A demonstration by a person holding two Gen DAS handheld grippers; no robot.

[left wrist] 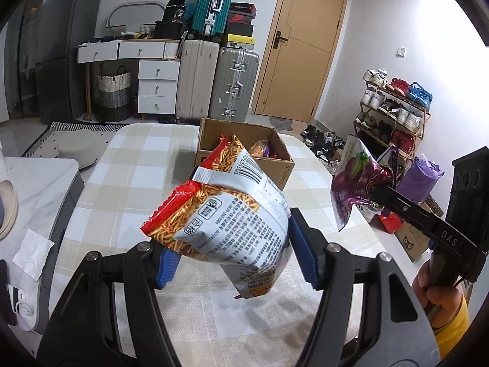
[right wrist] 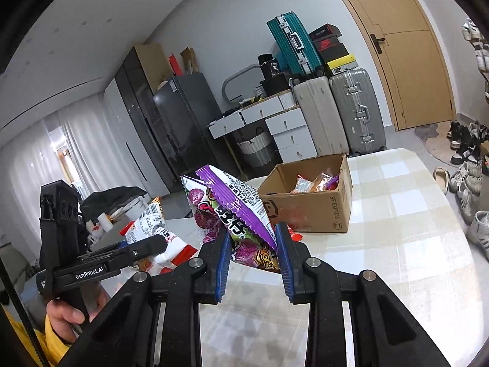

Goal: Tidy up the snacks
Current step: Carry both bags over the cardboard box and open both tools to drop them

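My left gripper (left wrist: 232,253) is shut on a red and white snack bag (left wrist: 226,211) and holds it above the checked table (left wrist: 128,165). My right gripper (right wrist: 252,253) is shut on a purple snack bag (right wrist: 232,211), also held above the table. An open cardboard box (left wrist: 276,168) with several snack packets inside stands on the table beyond both bags; it also shows in the right wrist view (right wrist: 318,208). The purple bag (left wrist: 357,180) and right gripper (left wrist: 382,195) show at the right of the left wrist view. The red and white bag (right wrist: 152,226) shows at the left of the right wrist view.
Suitcases (left wrist: 214,79), white drawers (left wrist: 156,85) and a door (left wrist: 302,42) stand behind the table. A shoe rack (left wrist: 394,104) and shoes are on the right. A marble side table (left wrist: 33,189) is on the left.
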